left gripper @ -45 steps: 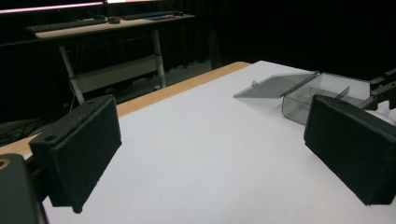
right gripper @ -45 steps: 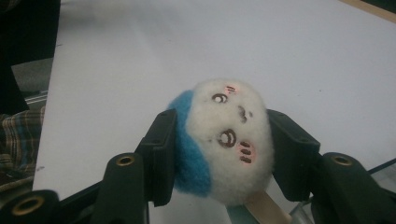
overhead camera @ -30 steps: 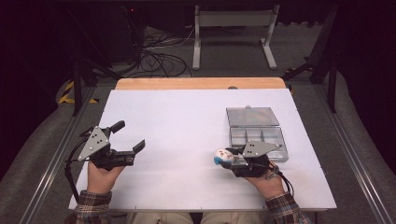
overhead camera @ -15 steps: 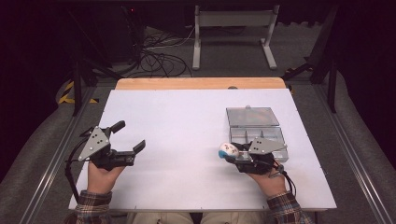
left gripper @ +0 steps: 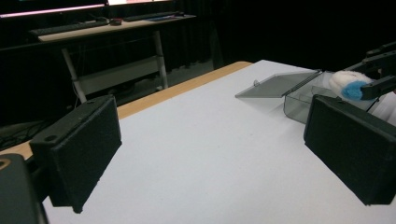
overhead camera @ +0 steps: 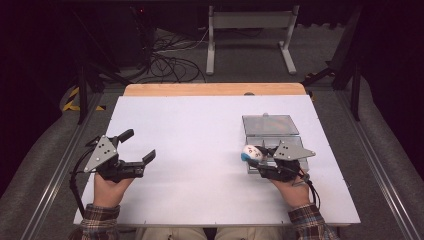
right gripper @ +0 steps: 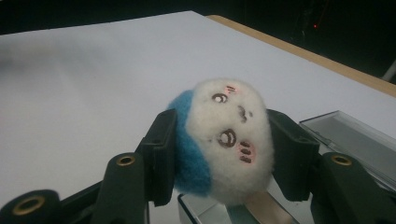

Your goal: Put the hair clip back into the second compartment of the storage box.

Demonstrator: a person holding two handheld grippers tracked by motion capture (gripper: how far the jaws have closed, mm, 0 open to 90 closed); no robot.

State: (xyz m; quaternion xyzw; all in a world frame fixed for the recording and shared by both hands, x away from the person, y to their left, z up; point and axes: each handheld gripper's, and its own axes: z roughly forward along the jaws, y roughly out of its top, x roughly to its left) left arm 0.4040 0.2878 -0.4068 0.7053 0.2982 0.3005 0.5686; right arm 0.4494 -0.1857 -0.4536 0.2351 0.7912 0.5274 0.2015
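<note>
White table, clear box.

lab | white table | floor cables | black curtains

Wide open white table between both grippers, nothing blocking. Only obstacle: clear box with open lid, right under right gripper and its plush.

The plush toy is fuzzy cloth; the box is clear glossy plastic on a matt white table.
</note>
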